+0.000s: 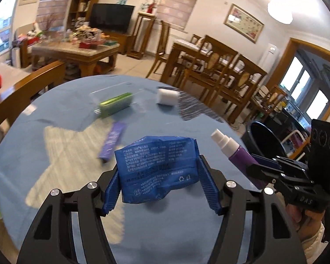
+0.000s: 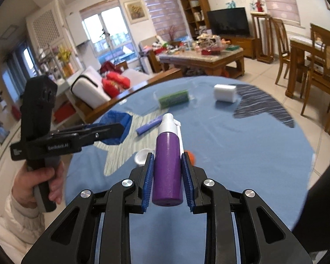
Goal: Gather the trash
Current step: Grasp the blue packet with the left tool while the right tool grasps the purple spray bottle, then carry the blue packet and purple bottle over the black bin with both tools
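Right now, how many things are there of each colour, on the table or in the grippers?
Blue: 1, packet
Purple: 2, bottle, tube
Green: 1, box
White: 2, block, cap
Orange: 1, bit
Total: 7

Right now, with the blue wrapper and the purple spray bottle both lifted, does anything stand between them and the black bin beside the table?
Nothing visible does. The left gripper holds the blue wrapper, the right gripper holds the purple spray bottle, and the black bin stands open just past the table edge.

Print on the blue wrapper [image 1: 158, 171] too small to read — green box [image 1: 115, 104] motion-blurred.
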Tool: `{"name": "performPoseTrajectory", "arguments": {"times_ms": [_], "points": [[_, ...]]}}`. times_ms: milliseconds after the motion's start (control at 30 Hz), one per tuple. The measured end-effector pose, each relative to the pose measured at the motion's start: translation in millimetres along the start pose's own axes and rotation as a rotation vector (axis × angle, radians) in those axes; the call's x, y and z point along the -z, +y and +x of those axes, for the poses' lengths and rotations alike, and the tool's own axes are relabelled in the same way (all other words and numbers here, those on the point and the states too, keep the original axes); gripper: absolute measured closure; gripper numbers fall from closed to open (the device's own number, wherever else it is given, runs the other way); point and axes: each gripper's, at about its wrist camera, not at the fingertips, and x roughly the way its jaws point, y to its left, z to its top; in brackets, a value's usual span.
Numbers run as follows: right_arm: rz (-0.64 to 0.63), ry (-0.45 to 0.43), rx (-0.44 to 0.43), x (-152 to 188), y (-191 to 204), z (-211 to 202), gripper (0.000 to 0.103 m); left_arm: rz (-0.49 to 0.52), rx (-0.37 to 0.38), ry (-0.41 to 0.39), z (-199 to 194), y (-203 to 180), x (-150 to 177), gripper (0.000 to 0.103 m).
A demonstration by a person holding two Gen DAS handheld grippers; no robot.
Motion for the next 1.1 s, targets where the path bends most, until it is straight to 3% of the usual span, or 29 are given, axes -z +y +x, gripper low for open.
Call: {"name": "performPoseTrajectory", "arguments": {"times_ms": [367,667,867,1100], "points": [[0.123,-0.125,0.096,18,-73,-77,0.077,0.166,0.142,0.019,48,-113,-11,0.04],[0.293,-0.233,0.206,52,-163,-144,0.077,0.307,0.282,0.052,94,-200,-8,0.04],[0.405,-0.272,0.274,82,-222,-169,0.077,0.351,0.349,0.085,130,-246,-9,0.04],[0.551,-0.286,0.315,118,-286,-176,0.077,0.371,0.377,0.135,177,-283,-11,0.04]]}}
